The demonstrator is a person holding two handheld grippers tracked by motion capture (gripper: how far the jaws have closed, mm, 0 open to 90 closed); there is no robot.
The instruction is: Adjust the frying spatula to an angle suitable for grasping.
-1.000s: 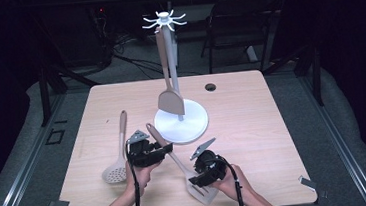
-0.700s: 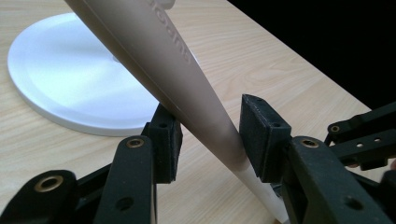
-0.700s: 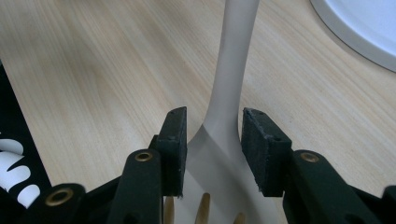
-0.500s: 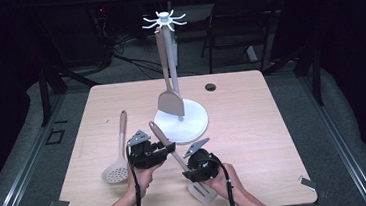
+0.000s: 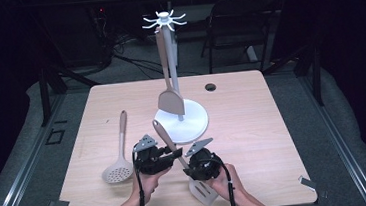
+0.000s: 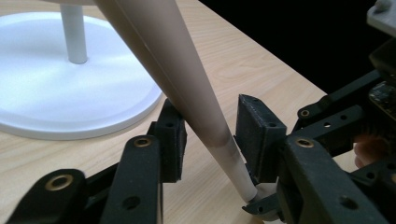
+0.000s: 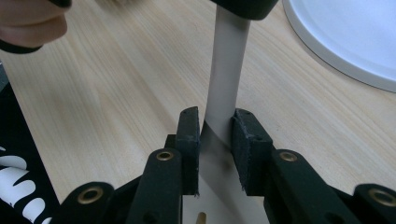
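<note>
Near the front edge of the table (image 5: 253, 127), a slotted turner (image 5: 178, 156) is lying tilted between the two tools, its grey-brown handle rising toward the stand's white base (image 5: 193, 124) and its pale blade resting close to the front edge by the person's right hand. The high view is showing the whole layout: the left gripper (image 5: 168, 157) is sitting at the middle of the handle and the right gripper (image 5: 189, 170) is meeting the neck just above the blade, but from up there the jaws are too small to read. The right gripper view is settling that: the right gripper (image 7: 215, 140) is pinching the turner's neck (image 7: 224, 93), both pads pressing on it after just having been closing. The left gripper view is giving what neither other view gives: the left gripper (image 6: 208, 140) has been narrowing around the handle (image 6: 187, 84), which is lying against the left pad while a gap is showing at the right pad, so the jaws are standing spread around it and not clamped. Only the high view is taking in a skimmer spoon (image 5: 118, 161) lying toward the left edge and a spatula (image 5: 169, 91) hanging on the utensil stand (image 5: 165, 21) at mid-table.
</note>
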